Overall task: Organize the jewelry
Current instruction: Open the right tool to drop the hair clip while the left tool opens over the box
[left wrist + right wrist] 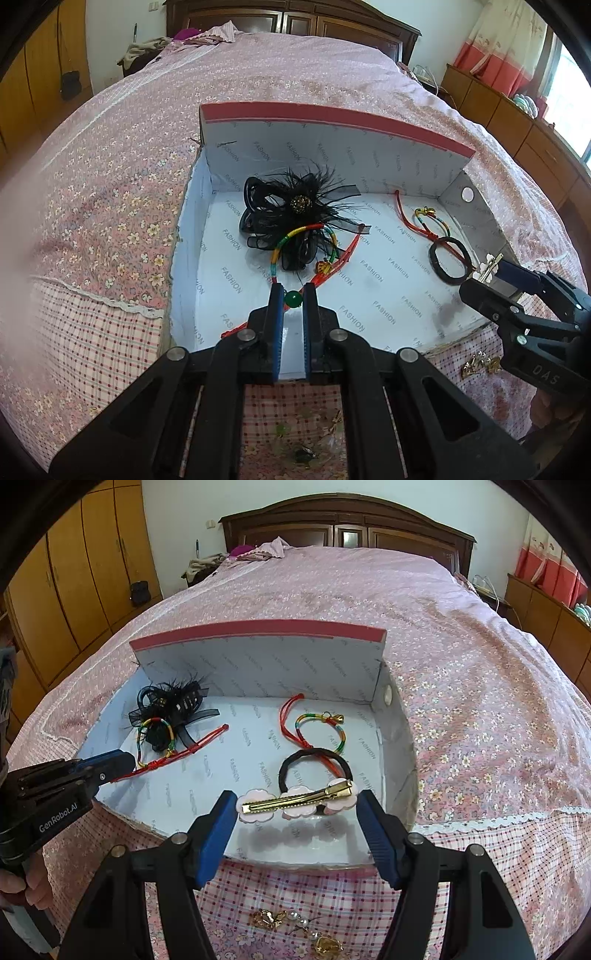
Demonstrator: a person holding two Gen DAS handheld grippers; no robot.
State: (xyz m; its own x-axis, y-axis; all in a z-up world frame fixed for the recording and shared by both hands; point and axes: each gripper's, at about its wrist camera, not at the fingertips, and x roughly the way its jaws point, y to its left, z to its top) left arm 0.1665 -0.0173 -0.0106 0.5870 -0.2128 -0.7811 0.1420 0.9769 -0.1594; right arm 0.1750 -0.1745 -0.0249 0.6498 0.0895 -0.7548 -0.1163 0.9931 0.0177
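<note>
1. Left wrist view: your left gripper (293,295) is clenched on the red cord of a rainbow-thread bracelet (295,240), with its green bead (293,298) showing between the fingertips. The bracelet drapes over the black feather hair clip (291,214) inside the open box (332,122). The cord looks limp and light, so expect it to sag and possibly snag the feathers; the cord near the bead seems the firmest hold.
2. Right wrist view: your right gripper (297,801) stands wide, grasping a pink cloud hair clip (295,801) end to end just above the box's near edge, over the black hair tie (314,768). The clip looks stiff and smooth, so it may slip; the ends you hold suit it. A second rainbow bracelet (325,727) lies farther in.
</note>
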